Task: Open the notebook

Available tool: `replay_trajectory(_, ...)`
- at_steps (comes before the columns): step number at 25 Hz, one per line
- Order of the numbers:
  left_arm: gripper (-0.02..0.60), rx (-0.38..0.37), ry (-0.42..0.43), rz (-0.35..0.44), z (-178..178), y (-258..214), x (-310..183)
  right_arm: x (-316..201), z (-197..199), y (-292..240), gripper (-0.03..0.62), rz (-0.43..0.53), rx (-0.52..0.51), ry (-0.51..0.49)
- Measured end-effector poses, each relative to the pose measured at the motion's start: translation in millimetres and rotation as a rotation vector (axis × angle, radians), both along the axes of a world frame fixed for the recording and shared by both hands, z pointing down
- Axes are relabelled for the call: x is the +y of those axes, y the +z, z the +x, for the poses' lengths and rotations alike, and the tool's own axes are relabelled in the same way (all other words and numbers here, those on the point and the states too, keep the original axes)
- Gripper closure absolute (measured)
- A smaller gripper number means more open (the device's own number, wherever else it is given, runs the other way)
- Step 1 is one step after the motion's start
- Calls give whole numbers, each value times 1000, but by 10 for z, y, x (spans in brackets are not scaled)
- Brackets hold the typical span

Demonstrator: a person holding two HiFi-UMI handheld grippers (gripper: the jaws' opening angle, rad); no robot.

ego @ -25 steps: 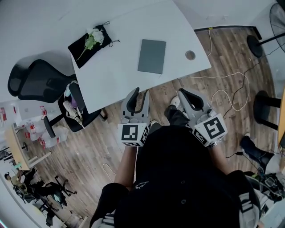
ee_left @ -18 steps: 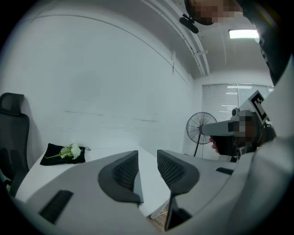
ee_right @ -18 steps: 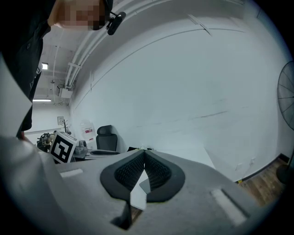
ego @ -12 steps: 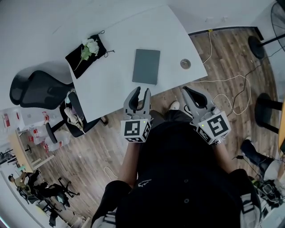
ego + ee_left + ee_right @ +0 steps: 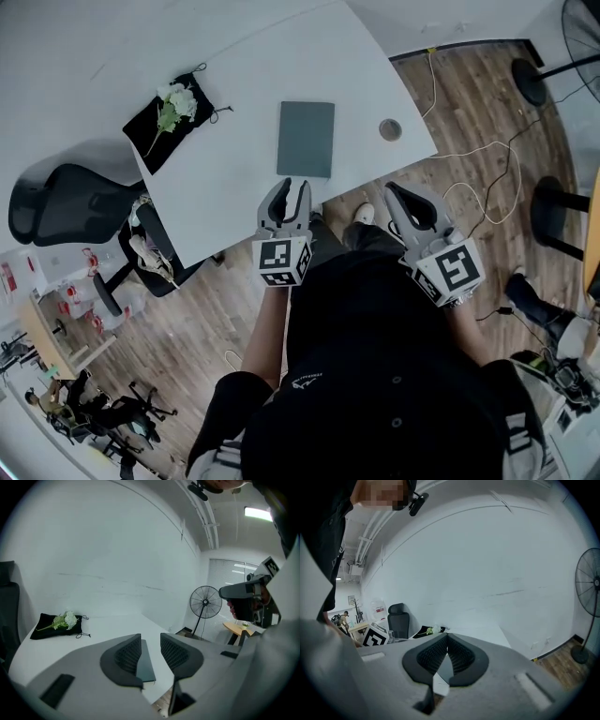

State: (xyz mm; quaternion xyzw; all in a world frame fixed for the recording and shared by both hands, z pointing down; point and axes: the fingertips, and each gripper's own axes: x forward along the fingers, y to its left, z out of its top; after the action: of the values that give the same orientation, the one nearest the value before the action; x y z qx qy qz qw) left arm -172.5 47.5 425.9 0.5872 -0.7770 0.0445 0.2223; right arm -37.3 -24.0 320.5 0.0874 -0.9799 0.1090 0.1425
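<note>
— Anything new with the notebook (image 5: 306, 139)?
— No, it's closed and flat on the white table (image 5: 234, 192). But the left gripper (image 5: 291, 186) has moved in and narrowed. Its jaws are slightly apart and empty, with the notebook's near edge just ahead of the tips.
— And the right gripper (image 5: 401, 192)?
— Jaws together, holding nothing. The notebook lies ahead to its left, apart from it. Opening hasn't begun.

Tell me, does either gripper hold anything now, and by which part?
Nothing is held. The left gripper has its jaws apart, the right gripper has them together, both empty. The notebook lies closed on the table, untouched.
</note>
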Motion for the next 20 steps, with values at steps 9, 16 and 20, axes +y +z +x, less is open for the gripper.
replay_trajectory(9,453,148,61,-64,-394,503,89,294,-420,76,588,-6,56,83)
replay_trajectory(16,453,199,125,-119,-658,908,120,478,-652,235,588,-24,93,153)
replay_trajectory(20,453,234,151,-159,-755,1152,140,572,-723,290,588,-25,110,193)
